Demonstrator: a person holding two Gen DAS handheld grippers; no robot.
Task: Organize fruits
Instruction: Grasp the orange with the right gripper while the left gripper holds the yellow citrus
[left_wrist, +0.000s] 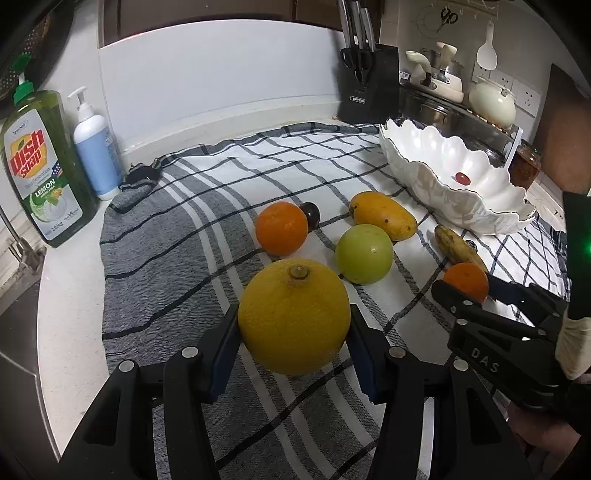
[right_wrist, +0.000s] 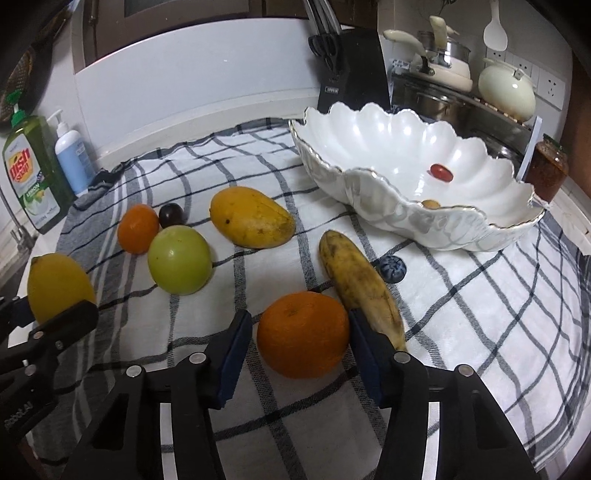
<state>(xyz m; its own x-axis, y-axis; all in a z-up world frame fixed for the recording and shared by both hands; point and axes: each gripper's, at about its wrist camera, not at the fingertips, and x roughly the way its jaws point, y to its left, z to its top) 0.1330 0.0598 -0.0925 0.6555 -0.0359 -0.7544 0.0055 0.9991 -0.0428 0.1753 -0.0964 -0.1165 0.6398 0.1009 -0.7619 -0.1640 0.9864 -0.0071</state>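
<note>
A: Where do we stand with the fruits now?

B: Our left gripper (left_wrist: 294, 334) has the big yellow citrus (left_wrist: 293, 316) between its fingers. Both blue pads seem to touch its sides, so we judge it is pinched, and the fruit rests on the checked cloth (left_wrist: 177, 236) that covers the table. Our right gripper (right_wrist: 301, 341) is around the near orange (right_wrist: 303, 334). Its right pad touches the peel, but a small gap shows on the left, so we say it is spread and not yet closed.

A: Why do we hold them like this?

B: We think each gripper takes one round fruit across its widest part, because the peel is firm and a little rough, so the pads should keep it well. The white scalloped bowl (right_wrist: 406, 218) is at the back right, and it looks like the place for all the fruits. Only a small red fruit (right_wrist: 441, 172) and one small yellowish piece lie in it.

A: And the others?

B: They lie on the cloth: a smooth green apple (right_wrist: 180, 260), a mango (right_wrist: 251, 218), a second orange (right_wrist: 137, 229) touching a dark plum (right_wrist: 171, 215), and a spotted banana (right_wrist: 360, 286) just beside the near orange. A blueberry (right_wrist: 392, 269) is next to the banana. The banana looks soft, so the right pad should not push it.
</note>
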